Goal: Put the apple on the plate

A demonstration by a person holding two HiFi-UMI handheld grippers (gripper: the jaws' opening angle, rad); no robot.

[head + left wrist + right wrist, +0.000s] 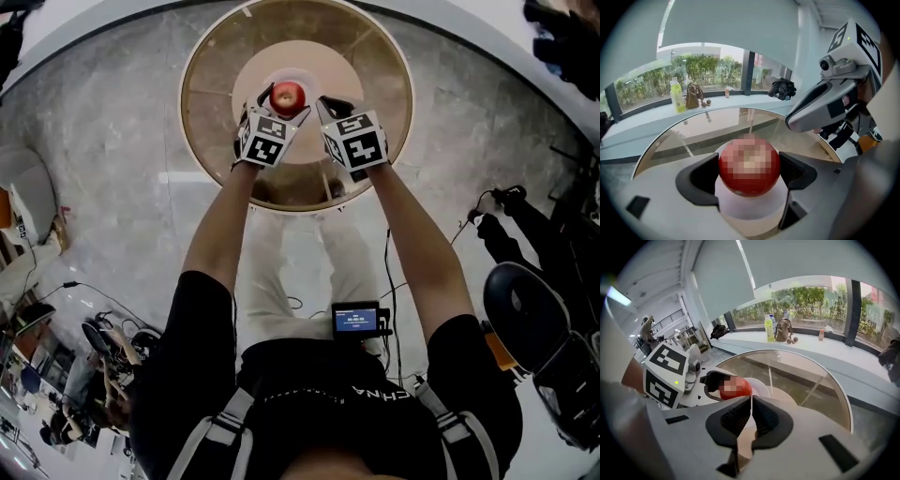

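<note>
The left gripper's point(749, 172) jaws are clamped on the red apple point(288, 95), right over the white plate point(750, 208) on the round tabletop point(375, 66). I cannot tell if the apple touches the plate. The right gripper's point(751, 420) jaws are pressed together and hold nothing. I think this is the putting-down step. The apple needs to sit flat on the plate before the jaws let go.

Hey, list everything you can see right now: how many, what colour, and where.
apple: one, red, between the left tool's jaws, over the plate
plate: one, white, middle of the table
table: one, round, glass top with tan rim, in front of the person
bottle: one, yellow-green, on the window ledge
bag: one, brown, beside the bottle
screen device: one, black, at the person's waist
left tool: one, grey, black pads, shut on the apple
right tool: one, grey, jaws together, empty, beside the apple
</note>
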